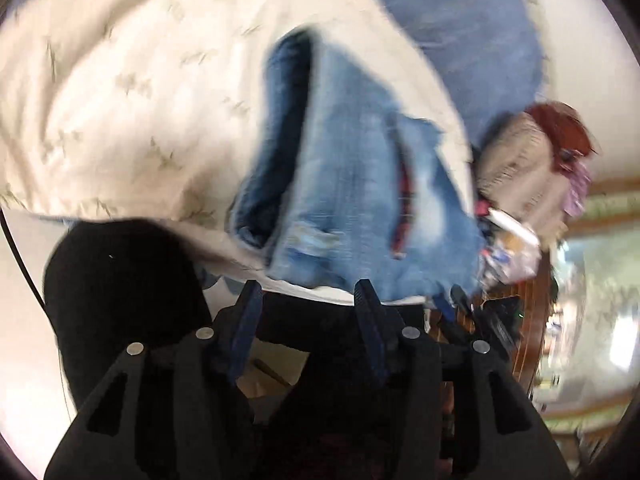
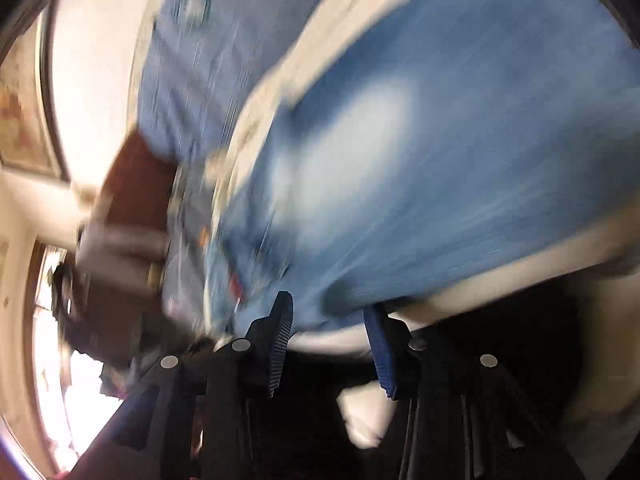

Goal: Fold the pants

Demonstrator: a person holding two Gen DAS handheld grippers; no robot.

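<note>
Both views heavily motion-blurred, tilted.

Left wrist view: left tool (image 1: 310, 296) with jaws apart, blue-padded fingers (image 1: 248, 320) spread wide, nothing between them. Just beyond fingertips: jeans (image 1: 344, 184), light blue denim, distressed patch near lower edge, bunched into a thick fold with darker inner side showing at left. Red strip visible at a seam on the right part. Jeans lying on a cream bedspread (image 1: 132, 92) with faint embroidered pattern. Second blue denim area (image 1: 472, 28) further up, also on bedspread; cannot tell if same garment. Black fabric lump (image 1: 120, 292) at lower left, near left finger. At right: beige knit item (image 1: 516, 172) with red-brown (image 1: 560, 128) and purple bits beside it, blurred clutter below, wooden furniture edge (image 1: 532, 320). Other tool partly visible at right of the fingers, dark, blurred.

Right wrist view: right tool (image 2: 330, 320) jaws apart too, ribbed blue fingers (image 2: 282, 332) clear of each other. Jeans (image 2: 440, 160) fill most of frame, a whitish faded patch mid-leg, hem edge sitting right at fingertips; contact not resolvable through blur, no cloth seen pinched. Cream bedspread (image 2: 340, 20) showing as a band between the near denim and another denim stretch (image 2: 192, 72) upper left. Brown blurred shape (image 2: 136, 184) left of denim. Framed picture (image 2: 24, 120) at far left.
</note>
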